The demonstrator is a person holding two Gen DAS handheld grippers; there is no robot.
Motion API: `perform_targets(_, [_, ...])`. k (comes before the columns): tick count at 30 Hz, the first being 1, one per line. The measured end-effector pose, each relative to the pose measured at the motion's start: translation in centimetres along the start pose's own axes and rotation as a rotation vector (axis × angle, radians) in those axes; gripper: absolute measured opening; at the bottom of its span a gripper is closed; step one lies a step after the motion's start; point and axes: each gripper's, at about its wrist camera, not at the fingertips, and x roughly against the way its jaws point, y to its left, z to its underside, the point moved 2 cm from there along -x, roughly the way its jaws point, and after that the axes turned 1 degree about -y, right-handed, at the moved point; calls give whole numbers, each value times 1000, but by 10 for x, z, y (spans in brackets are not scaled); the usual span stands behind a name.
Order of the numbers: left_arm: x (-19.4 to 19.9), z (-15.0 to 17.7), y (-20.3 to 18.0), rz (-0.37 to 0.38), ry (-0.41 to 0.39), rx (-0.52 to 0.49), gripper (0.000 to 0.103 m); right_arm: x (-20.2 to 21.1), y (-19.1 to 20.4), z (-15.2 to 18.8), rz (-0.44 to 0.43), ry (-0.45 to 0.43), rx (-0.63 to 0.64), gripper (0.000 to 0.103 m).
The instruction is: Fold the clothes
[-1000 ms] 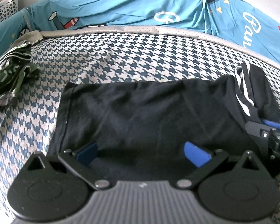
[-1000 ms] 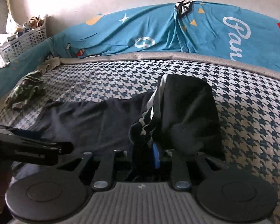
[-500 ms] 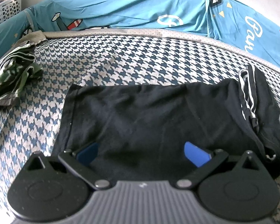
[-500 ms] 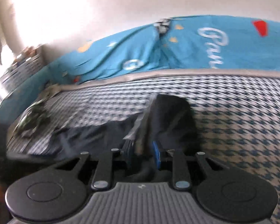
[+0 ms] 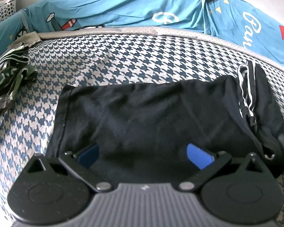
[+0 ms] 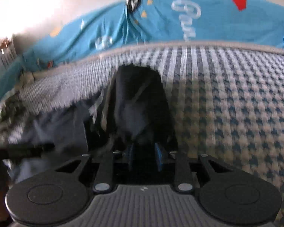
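Dragged sideways, right gripper (image 6: 144, 156) seemingly clamps black shorts (image 6: 140, 102).

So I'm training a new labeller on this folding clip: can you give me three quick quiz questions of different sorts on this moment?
1. True or false: the left gripper is clamped on the black garment.
2. Which gripper has black cloth pinched between its pads? A) left B) right C) neither
3. Fill in: the crumpled green garment lies on the ____-patterned bed cover.

Key:
1. False: its jaws stand wide open over the cloth.
2. B: the right gripper holds a bunched fold of it.
3. Houndstooth.
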Motion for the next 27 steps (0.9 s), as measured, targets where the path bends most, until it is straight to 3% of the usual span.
perform_targets(3, [0,0,1,-2,3,-2,103,2,9,7,25,-13,70,26])
perform_targets(12, [1,-1,3,10,6,11,103,14,12,10,1,-23,41,26])
perform_targets(19, [2,-1,1,17,6,8,103,24,25,0,-15,-157,48,26])
perform_targets(24, [1,0,1,14,13,7,103,0,35,6,-59,-22,58,26])
perform_targets(27, [0,0,3,13,21,17,103,-3,43,11,-45,1,105,28])
